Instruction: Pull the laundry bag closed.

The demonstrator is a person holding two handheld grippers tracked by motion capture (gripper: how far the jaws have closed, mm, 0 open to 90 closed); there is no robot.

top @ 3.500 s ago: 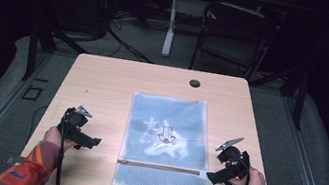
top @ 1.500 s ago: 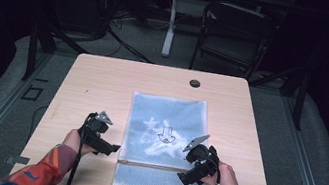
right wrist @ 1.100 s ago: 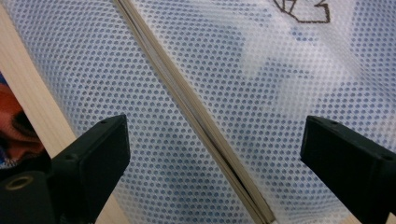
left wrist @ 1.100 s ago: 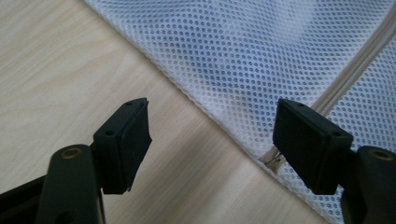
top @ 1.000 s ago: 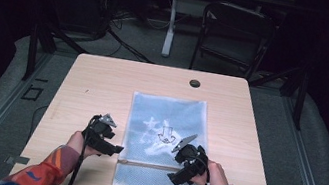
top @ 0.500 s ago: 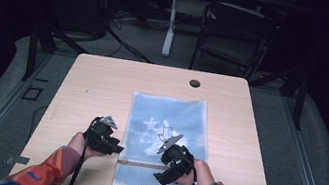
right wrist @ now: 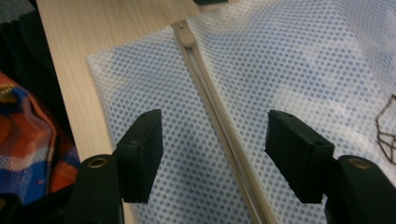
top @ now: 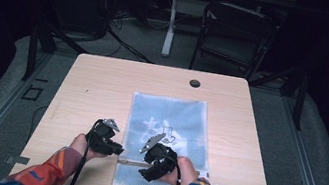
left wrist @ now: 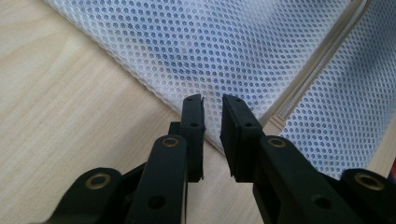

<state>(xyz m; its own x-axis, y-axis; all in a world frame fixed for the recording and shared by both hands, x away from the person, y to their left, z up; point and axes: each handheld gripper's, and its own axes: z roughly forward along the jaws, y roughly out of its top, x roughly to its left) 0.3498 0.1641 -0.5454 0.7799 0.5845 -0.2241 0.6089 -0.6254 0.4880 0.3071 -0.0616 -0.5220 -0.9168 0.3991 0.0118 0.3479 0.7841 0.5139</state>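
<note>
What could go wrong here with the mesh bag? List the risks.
1. The left gripper has been closing right at the mesh bag edge; the jaws could pinch little or no mesh and slip off.
2. The right gripper has been closing with jaws astride the zipper, none of it pinched yet; it may catch mesh instead.
3. A pull could drag the bag across the table.

Tool (left wrist: pixel 212 119) nearly closed, mesh bag (left wrist: pixel 224 51) edge

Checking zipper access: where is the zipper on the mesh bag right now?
In the high view the zipper crosses the mesh bag near the table's front edge, between both claws.
</note>
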